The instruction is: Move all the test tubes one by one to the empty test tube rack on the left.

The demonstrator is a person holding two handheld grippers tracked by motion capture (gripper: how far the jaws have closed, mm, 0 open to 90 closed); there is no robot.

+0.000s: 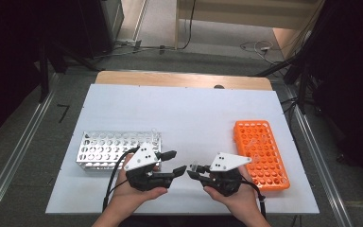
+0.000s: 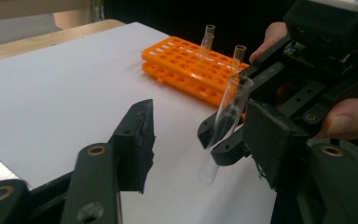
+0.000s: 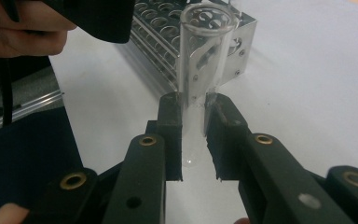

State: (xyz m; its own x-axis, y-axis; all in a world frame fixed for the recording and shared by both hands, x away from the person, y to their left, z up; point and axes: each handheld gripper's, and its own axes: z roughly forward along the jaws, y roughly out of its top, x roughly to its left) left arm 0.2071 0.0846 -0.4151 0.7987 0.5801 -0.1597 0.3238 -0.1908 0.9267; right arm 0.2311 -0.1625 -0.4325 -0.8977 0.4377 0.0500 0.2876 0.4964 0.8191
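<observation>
High view: even overhead light, white table [image 1: 189, 113] bright at centre, room black at left and right edges; soft, low detail. Gripper views: near black jaws blurred at bottom of frame, glass tube [image 3: 204, 60] sharp with faint glare, metal rack [image 3: 200, 28] at top glinting.

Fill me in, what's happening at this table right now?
A person works two hand-held tongs over a white table. The right tongs are shut on a clear glass test tube, held roughly upright above the table between the two racks. The left tongs are open and empty, facing the tube. An orange rack with a few tubes sits to the right; a metal rack sits to the left.
</observation>
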